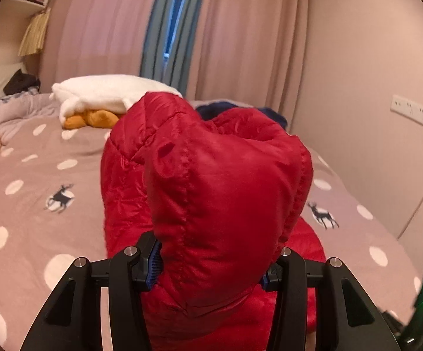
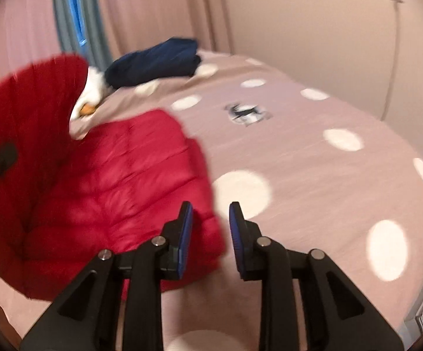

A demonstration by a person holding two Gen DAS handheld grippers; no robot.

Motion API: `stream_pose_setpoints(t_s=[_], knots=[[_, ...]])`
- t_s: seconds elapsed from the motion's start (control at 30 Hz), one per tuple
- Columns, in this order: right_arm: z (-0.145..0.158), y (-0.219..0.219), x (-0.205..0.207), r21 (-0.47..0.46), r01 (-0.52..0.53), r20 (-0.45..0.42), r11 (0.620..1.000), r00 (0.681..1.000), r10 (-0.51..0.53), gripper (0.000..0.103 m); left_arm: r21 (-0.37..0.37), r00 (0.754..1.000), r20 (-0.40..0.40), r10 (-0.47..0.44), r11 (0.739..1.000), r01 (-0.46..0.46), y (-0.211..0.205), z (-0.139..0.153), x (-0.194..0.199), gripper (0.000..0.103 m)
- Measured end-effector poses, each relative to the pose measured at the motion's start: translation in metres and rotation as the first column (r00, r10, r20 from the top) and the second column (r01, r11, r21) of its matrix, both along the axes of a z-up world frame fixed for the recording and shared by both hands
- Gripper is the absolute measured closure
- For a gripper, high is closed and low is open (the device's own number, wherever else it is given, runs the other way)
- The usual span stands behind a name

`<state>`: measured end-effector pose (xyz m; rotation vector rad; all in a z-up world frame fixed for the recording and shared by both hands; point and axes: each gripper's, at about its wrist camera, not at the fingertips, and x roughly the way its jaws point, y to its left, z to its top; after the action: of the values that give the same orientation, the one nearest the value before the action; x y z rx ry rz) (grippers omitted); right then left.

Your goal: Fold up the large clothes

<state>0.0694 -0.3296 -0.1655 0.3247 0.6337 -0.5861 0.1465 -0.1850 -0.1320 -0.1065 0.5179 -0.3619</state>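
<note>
Bulging up between the two fingers of the left gripper point(image 1: 212, 266), a thick fold of the red padded jacket point(image 1: 211, 187) is pinched from both sides by the blue pads point(image 1: 155, 264), so that the quilted cloth is raised clear of the bed and fills the middle of the left wrist view. The rest of the garment is seen in the right wrist view, where the red padded jacket point(image 2: 115, 187) is spread in a rumpled heap on the bedspread point(image 2: 313, 169), with one part lifted at the left edge of the frame. The bedspread is mauve, dotted with white spots and printed with small dark deer.

The right gripper point(image 2: 211, 231) is held above the bed just beside the jacket's right edge; its jaws are spread apart and nothing is held between them. Whether the left finger touches the cloth cannot be told, since this view is blurred.

Farther back on the bed, a folded navy garment point(image 2: 155, 61) is laid near the curtains point(image 1: 109, 23). A white plush toy point(image 1: 106, 93) with orange feet is seen behind the jacket, well apart from the grippers. A white socket strip point(image 1: 416, 114) is fixed to the wall on the right.
</note>
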Motion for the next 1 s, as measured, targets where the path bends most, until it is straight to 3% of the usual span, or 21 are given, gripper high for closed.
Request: stream_pose_setpoints(t_s=[0.1,0.4,0.6,0.73,1.0], knots=[[0.005,-0.012,-0.009,0.004,0.030,0.009,1.000,1.000,-0.030,0.076,0.002,0.999,-0.041,-0.008,1.000,0.008,-0.012,-0.006,-0.003,0.056],[0.018,-0.045,-0.039,-0.027,0.176,0.030,0.984,0.984,-0.175,0.076,0.127,0.989,-0.147,-0.010,0.991,0.029,-0.050,-0.039,0.001,0.056],[0.021,-0.056,-0.046,-0.050,0.202,0.026,0.978,0.979,-0.201,0.076,0.219,0.982,-0.184,-0.054,0.971,0.094,-0.077,-0.060,-0.005,0.051],[0.023,-0.061,-0.047,-0.063,0.218,0.027,0.974,0.976,-0.216,0.076,0.329,0.986,-0.164,-0.040,0.940,0.093,-0.091,-0.071,-0.005,0.046],[0.022,-0.064,-0.050,-0.061,0.230,0.022,0.971,0.973,-0.229,0.076,0.366,0.987,-0.140,-0.076,0.923,0.122,-0.091,-0.077,-0.005,0.042]])
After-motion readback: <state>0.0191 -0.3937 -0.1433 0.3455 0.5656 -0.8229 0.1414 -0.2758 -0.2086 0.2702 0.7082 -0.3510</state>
